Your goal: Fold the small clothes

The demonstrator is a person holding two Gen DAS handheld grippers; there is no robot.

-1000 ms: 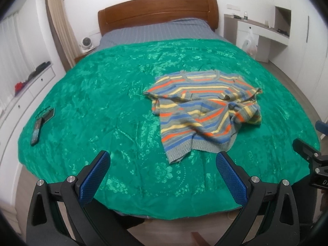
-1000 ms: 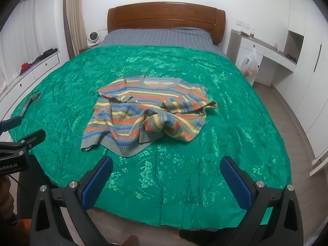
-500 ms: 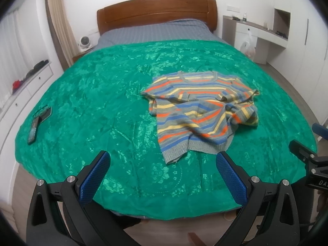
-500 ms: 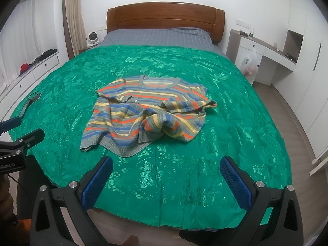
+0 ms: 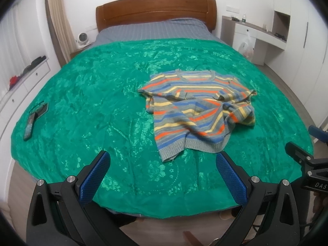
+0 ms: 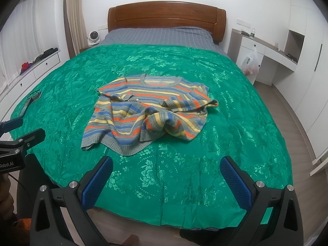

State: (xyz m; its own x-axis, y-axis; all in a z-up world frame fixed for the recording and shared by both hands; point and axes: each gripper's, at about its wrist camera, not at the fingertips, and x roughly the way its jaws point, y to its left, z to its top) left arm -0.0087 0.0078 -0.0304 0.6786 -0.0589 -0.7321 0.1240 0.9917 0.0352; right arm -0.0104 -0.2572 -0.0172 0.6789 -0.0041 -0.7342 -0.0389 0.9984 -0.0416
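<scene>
A small striped sweater (image 5: 196, 110) in grey, blue, orange and yellow lies crumpled on the green bedspread (image 5: 102, 102), neck toward the headboard. It also shows in the right wrist view (image 6: 149, 110). My left gripper (image 5: 162, 164) is open and empty, held above the foot edge of the bed, short of the sweater's hem. My right gripper (image 6: 166, 168) is open and empty, also at the foot edge, to the right of the hem. Each gripper shows at the edge of the other's view.
A phone and a remote (image 5: 33, 121) lie on the bedspread's left edge. A wooden headboard (image 6: 166, 20) stands at the far end. White drawers (image 5: 24, 82) line the left wall. A desk with a plastic bag (image 6: 251, 63) stands at the right.
Both grippers have drawn back and up a little, so the sweater sits slightly farther off in both views. Both stay open. The sweater has not moved.
</scene>
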